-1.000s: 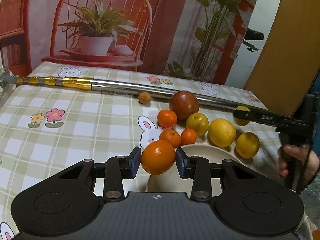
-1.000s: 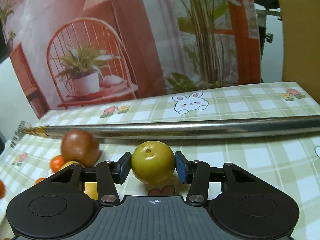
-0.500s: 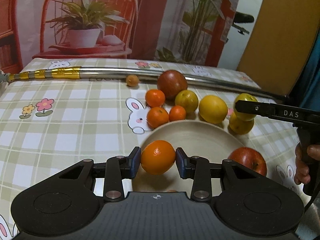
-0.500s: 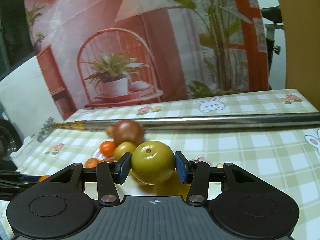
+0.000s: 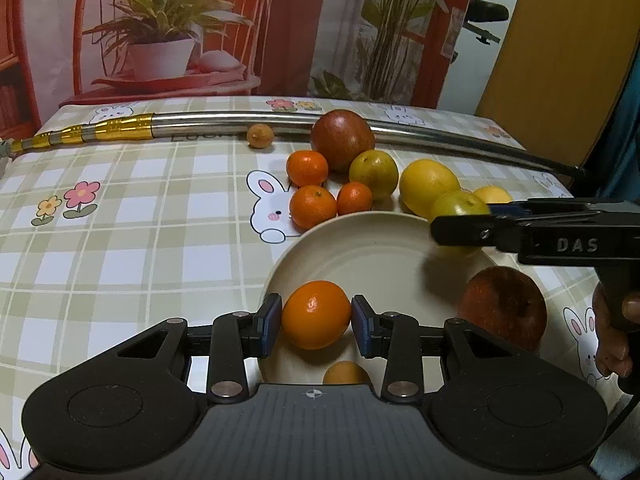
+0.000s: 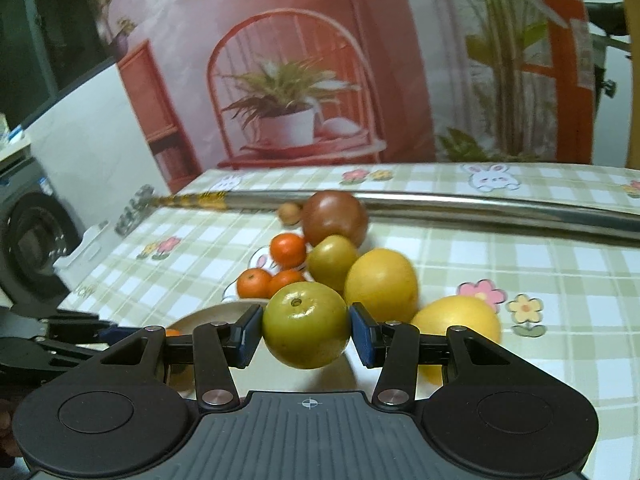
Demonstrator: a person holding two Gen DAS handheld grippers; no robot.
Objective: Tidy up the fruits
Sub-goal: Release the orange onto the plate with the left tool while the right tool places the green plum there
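My left gripper is shut on an orange, held over the near side of a cream plate. On the plate lie a red apple at the right and a small orange fruit partly hidden under the gripper. My right gripper is shut on a yellow-green fruit. The left wrist view shows that same right gripper reaching in from the right above the plate's far rim, with the yellow-green fruit in it.
Several loose fruits lie beyond the plate: a dark red apple, tangerines, a green-yellow fruit, a lemon and a small brown fruit. A long metal pole crosses the checked tablecloth. A person's hand grips the right tool.
The left gripper has carried its orange in over the plate and lower. The right gripper has swung left with the yellow-green fruit, from near the pole to above the plate's far rim.
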